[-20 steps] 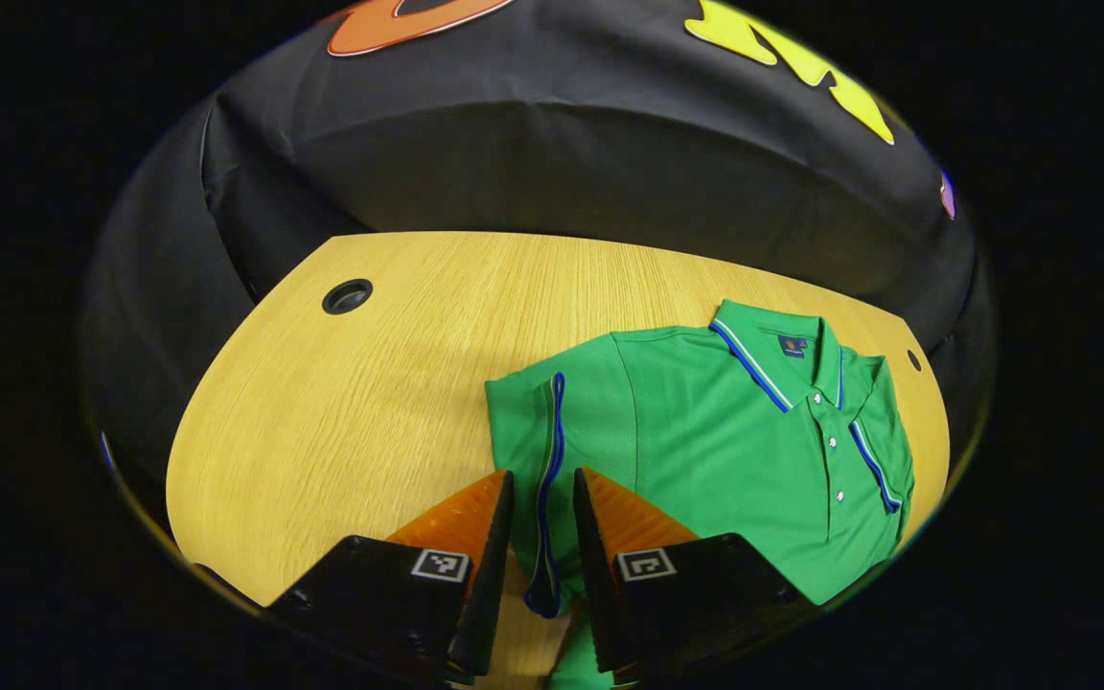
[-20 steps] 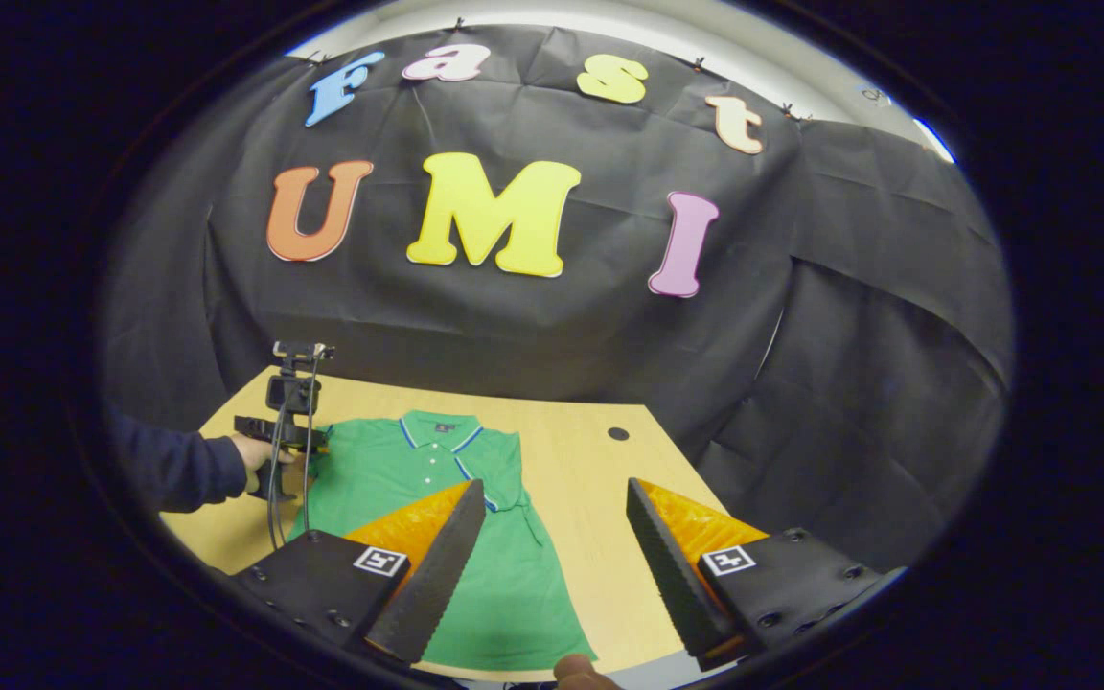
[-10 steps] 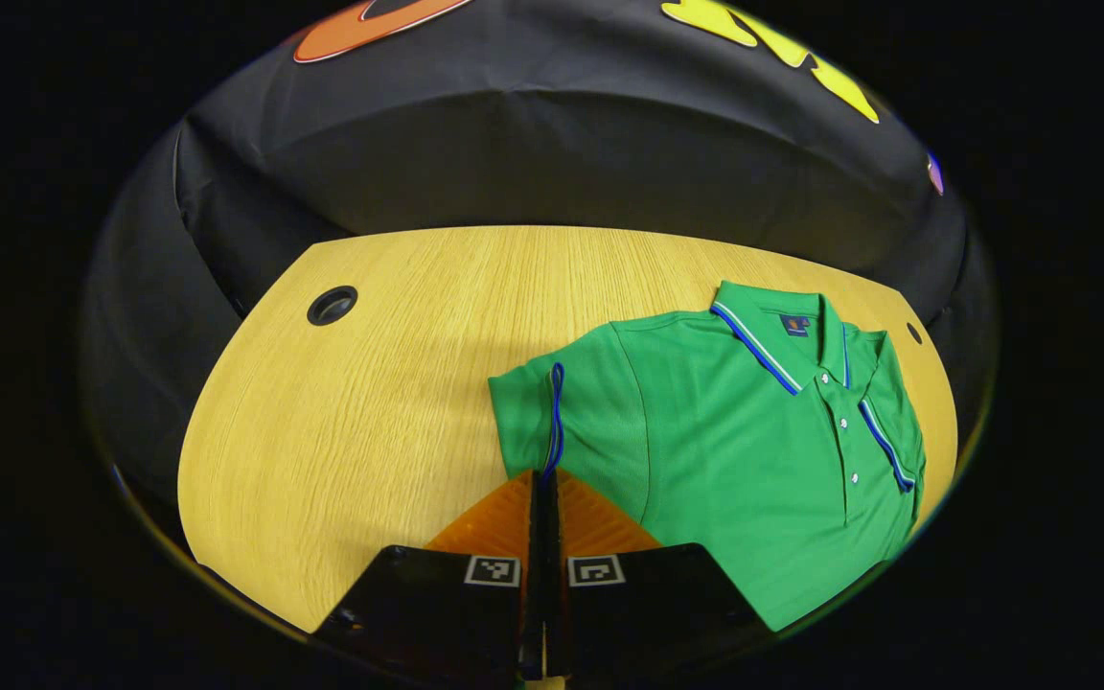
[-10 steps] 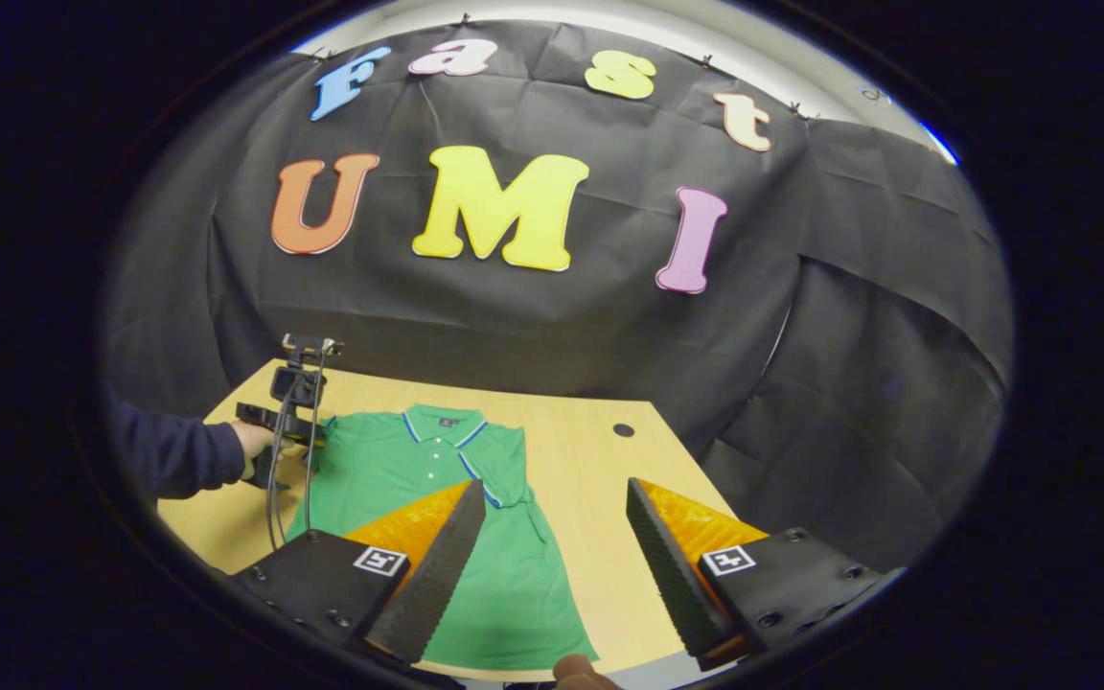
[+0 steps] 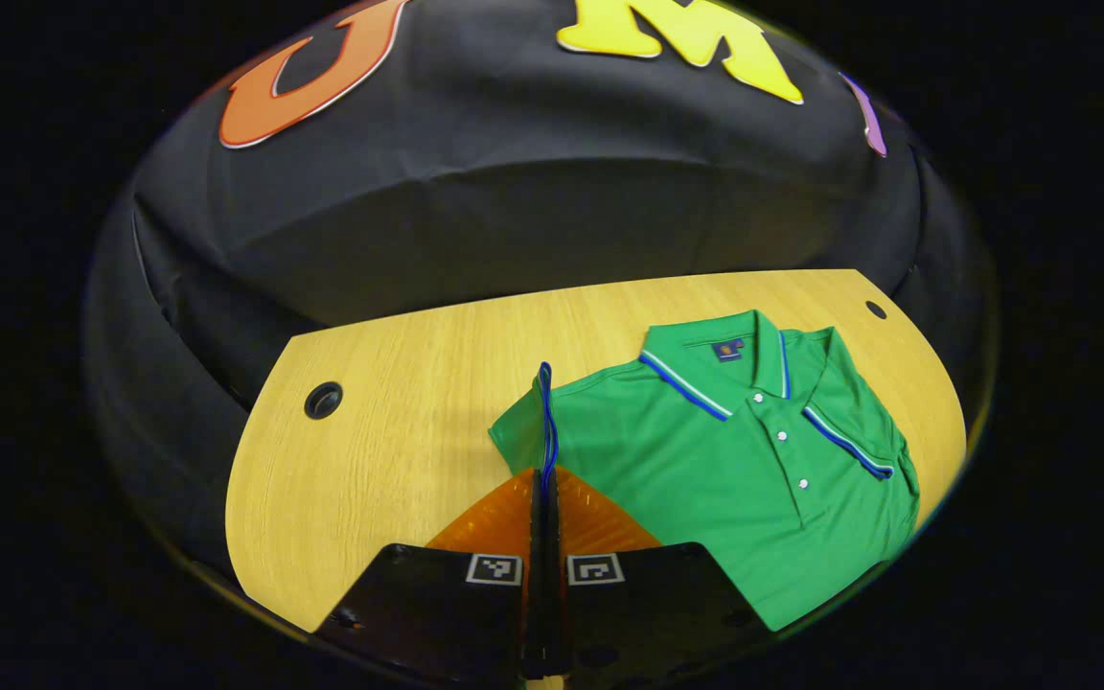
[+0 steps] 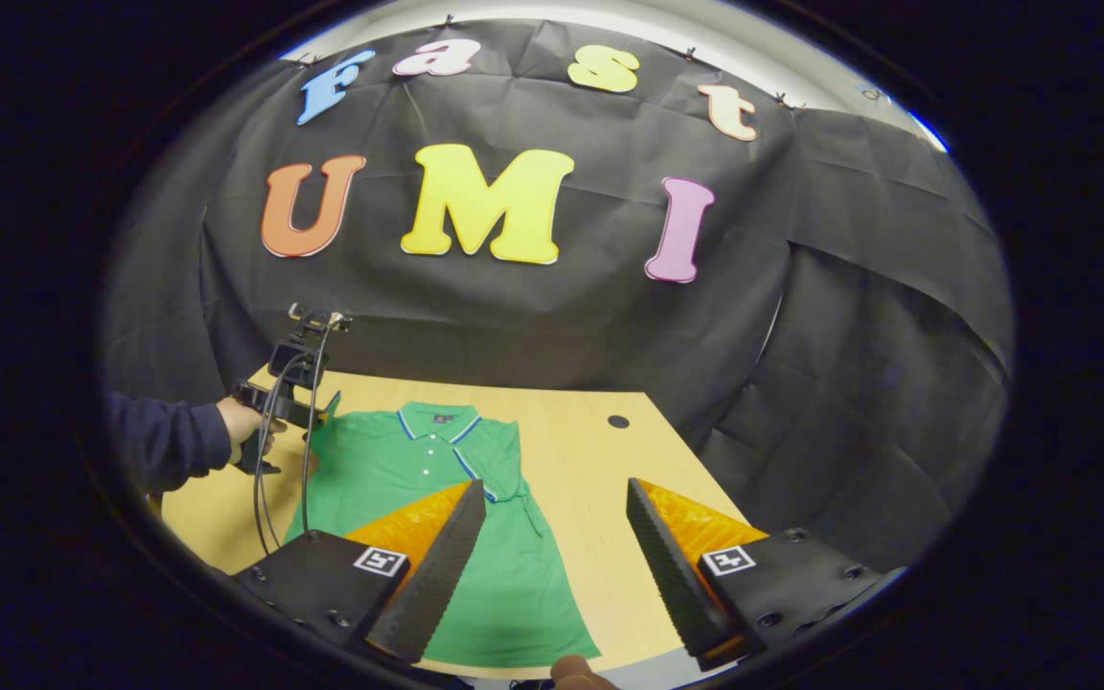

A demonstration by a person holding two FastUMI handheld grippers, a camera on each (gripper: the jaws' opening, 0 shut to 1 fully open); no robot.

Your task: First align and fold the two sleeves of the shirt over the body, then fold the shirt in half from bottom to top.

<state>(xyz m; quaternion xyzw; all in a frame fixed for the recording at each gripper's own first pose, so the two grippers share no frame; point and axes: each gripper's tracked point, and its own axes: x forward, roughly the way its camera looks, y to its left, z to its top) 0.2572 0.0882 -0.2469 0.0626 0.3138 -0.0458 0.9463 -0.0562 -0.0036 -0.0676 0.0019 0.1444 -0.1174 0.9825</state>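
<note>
Throughout, the shirt (image 5: 744,479) lay flat on the table (image 5: 399,431), collar (image 5: 705,359) toward the booth wall, placket buttoned. Its sleeve (image 5: 538,426) on the left gripper's side stood lifted off the table, its blue-trimmed cuff (image 5: 544,412) rising upright from between the fingers. The left gripper (image 5: 544,484) was closed, both fingers pressed on that cuff. In the right gripper view, a hand (image 6: 243,422) in a dark sleeve held the left gripper (image 6: 320,414) at the shirt's (image 6: 475,565) near shoulder. The right gripper (image 6: 552,498) was spread wide, holding nothing, raised above the shirt's lower hem. The shirt's other sleeve (image 6: 514,484) lay folded in against the body. Two round holes (image 5: 323,400) were noted in the table beyond the shirt; whether anything sat in them could not be told.
</note>
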